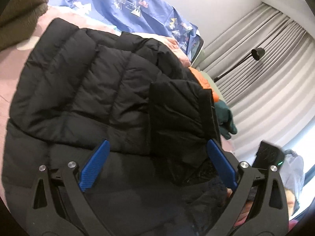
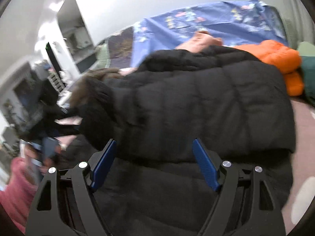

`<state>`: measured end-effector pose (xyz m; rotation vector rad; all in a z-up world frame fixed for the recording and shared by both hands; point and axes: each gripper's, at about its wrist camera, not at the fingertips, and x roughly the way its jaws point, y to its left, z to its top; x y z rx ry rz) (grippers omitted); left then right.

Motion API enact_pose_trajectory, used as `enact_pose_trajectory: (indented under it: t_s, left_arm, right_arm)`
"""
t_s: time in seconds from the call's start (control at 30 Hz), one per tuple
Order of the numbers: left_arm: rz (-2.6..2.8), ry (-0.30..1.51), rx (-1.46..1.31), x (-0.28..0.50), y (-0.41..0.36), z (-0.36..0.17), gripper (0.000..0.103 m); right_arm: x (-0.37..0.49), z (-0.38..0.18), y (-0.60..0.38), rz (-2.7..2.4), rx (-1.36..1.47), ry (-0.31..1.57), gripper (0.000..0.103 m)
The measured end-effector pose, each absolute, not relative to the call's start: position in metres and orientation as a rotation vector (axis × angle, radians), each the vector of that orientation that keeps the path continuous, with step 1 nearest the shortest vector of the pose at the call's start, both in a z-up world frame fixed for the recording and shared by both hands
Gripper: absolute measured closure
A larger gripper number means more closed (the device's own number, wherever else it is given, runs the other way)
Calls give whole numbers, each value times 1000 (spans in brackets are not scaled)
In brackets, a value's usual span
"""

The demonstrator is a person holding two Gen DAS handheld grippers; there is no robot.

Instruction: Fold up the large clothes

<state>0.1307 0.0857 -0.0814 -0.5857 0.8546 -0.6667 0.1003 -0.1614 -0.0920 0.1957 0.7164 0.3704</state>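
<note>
A large black puffer jacket [image 1: 88,90] lies folded on the pink bed cover [image 1: 11,74] and fills most of both views. In the right wrist view, which is blurred, its quilted body [image 2: 196,102] spreads across the middle, with a brown fur-trimmed hood [image 2: 94,82] at the left. My left gripper [image 1: 157,143] stands wide open just above the jacket, its blue pads [image 1: 94,167] clear of the fabric. My right gripper [image 2: 154,140] is open too, hovering over the jacket's near folded edge with nothing pinched between its blue pads [image 2: 204,163].
An orange puffer jacket [image 2: 275,59] and a dark green garment [image 1: 226,116] lie beyond the black jacket. A blue patterned sheet [image 1: 126,5] covers the far side by the wall. An olive fuzzy garment [image 1: 17,11] sits at top left. Grey curtains [image 1: 265,49], a black lamp [image 1: 258,53], a pink sleeve [image 2: 15,186].
</note>
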Motion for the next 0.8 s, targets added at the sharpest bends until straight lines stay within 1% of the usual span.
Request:
enact_pose_trajectory:
  t_s: [0.17,0.3,0.4,0.43,0.47,0.5,0.53,0.57,0.6,0.67,0.8]
  left_arm:
    - [-697,809,-575,120,84,-70,2]
    - [-727,807,-551,113,80,-70,2]
    - [-694,854,-512,119,72,-84,2]
    - [-671,866,-497,122,68,-90,4]
    - [-653,870,-490,124,67,-93,14]
    - [-645,872,-484,126,65,-95,48]
    - [-643,883,-470,128,62,-96,66]
    - [-638,891,-460,130,61,-95,88]
    - [-624,889,-441,130,61,-91,91]
    - [-596,828,-351,128,56,-68,92]
    - [-529,667,-147,124,59,-4,93]
  right_arm:
    - [112,-129,-169,312,227,808,23]
    - [113,-130,-162,305,176,803,23]
    - [113,-131,-160,290,158,801,23]
    - [113,-131,-161,289,156,796,23]
    - [112,-131,-162,289,157,793,23]
    - [110,-130,-162,288,159,788,23]
    - [110,-130,-163,289,164,782,23]
    - [109,-129,-163,290,170,776,23]
    - [108,-128,-166,288,178,767,23]
    - [100,-116,-169,275,213,733,23]
    - [85,-74,-194,274,295,602,23]
